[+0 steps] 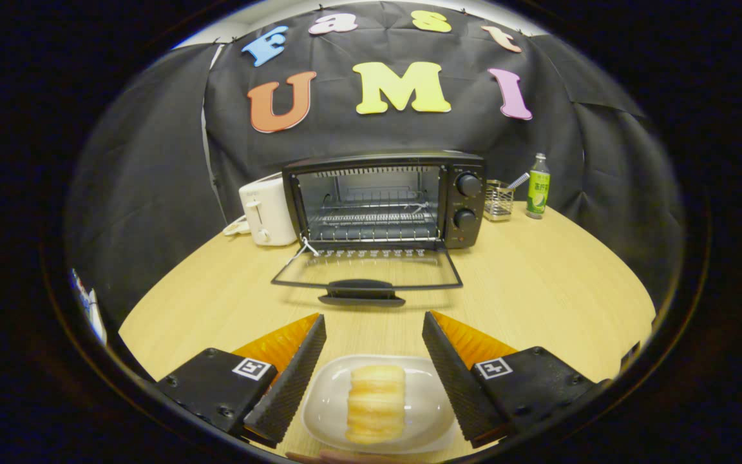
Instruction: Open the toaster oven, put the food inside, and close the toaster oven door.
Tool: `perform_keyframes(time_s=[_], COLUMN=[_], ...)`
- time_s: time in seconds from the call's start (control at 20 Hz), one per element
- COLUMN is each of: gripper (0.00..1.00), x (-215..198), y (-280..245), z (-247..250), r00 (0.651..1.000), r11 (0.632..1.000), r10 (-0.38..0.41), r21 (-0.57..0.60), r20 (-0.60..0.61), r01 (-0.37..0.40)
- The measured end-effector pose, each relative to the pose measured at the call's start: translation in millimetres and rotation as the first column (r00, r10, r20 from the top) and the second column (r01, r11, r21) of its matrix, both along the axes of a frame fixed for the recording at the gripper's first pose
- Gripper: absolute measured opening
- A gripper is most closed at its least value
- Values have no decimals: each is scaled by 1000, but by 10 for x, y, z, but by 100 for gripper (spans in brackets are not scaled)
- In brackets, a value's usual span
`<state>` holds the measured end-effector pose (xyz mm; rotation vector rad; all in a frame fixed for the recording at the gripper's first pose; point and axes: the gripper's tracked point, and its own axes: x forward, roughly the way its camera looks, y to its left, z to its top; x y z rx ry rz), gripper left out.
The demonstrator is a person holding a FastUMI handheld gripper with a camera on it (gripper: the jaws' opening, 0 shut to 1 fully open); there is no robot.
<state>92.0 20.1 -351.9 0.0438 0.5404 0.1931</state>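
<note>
A black toaster oven (384,200) stands at the back of the wooden table (538,283). Its glass door (366,270) is folded down flat toward me, the handle (361,293) at its near edge, and the wire rack inside is bare. A pale yellow ridged pastry (376,403) lies on a small white plate (329,406) on the table. My gripper (374,319) is open, its fingers (294,374) wide apart on either side of the plate, not touching it. The plate sits between them, near their bases.
A white toaster (266,209) stands left of the oven. Right of it are a wire-mesh holder (498,201) with a utensil and a green bottle (538,187). Bare tabletop lies between the oven door and the plate.
</note>
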Motion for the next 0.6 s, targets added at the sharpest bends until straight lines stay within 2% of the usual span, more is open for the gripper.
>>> perform_keyframes(time_s=[0.2,0.4,0.6], gripper=[99,99,99], x=[-274,-366,-461], y=[-125,-99,-4], z=[-28,-158,-449], r00=[1000,1000,995], r11=[999,998,1000], r10=[-22,-9,0], r21=[-32,-55,-26], r20=[22,9,-103], r01=[23,10,-3])
